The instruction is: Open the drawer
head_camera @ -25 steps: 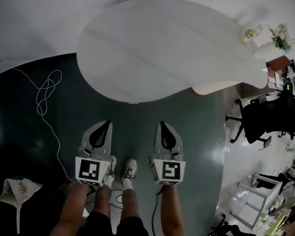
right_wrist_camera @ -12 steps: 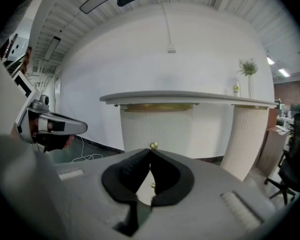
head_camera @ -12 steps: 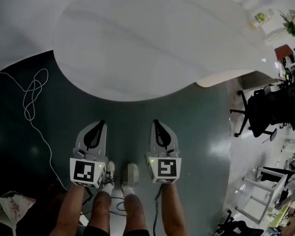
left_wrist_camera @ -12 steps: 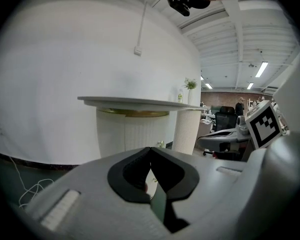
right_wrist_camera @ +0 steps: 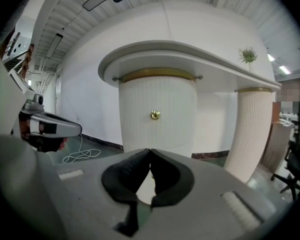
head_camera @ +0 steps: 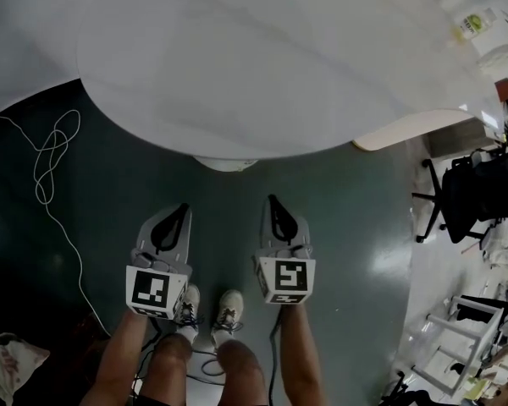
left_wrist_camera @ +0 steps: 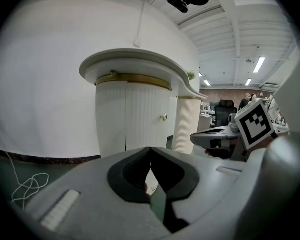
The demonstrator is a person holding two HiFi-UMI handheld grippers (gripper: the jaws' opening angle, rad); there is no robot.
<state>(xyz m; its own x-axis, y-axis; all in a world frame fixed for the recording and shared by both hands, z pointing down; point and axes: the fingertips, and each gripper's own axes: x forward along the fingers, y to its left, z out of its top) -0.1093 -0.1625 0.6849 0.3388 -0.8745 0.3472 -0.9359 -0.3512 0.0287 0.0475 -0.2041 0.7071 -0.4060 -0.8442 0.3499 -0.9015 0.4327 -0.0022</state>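
Observation:
A white ribbed pedestal (right_wrist_camera: 157, 116) stands under the curved white table top (head_camera: 262, 57). A small brass knob (right_wrist_camera: 155, 115) sits on its front, also the brass knob (left_wrist_camera: 164, 117) in the left gripper view, beside a vertical seam. Both grippers hang side by side over the dark green floor, short of the pedestal and pointing at it. My left gripper (head_camera: 183, 207) is shut with nothing between its pads; its tips (left_wrist_camera: 150, 149) meet. My right gripper (head_camera: 273, 199) is shut and empty too, tips (right_wrist_camera: 150, 151) together, the knob straight above them in the picture.
A white cable (head_camera: 46, 163) loops on the floor at the left. A second ribbed column (right_wrist_camera: 250, 129) stands right of the pedestal. A black office chair (head_camera: 474, 197) is at the right, a bottle (head_camera: 472, 24) on the table's far end, and a white bag (head_camera: 8, 362) lower left.
Both grippers have sunk toward the floor together, staying shut and side by side. The table top fills more of the head view, and the pedestal's foot now shows under its edge.

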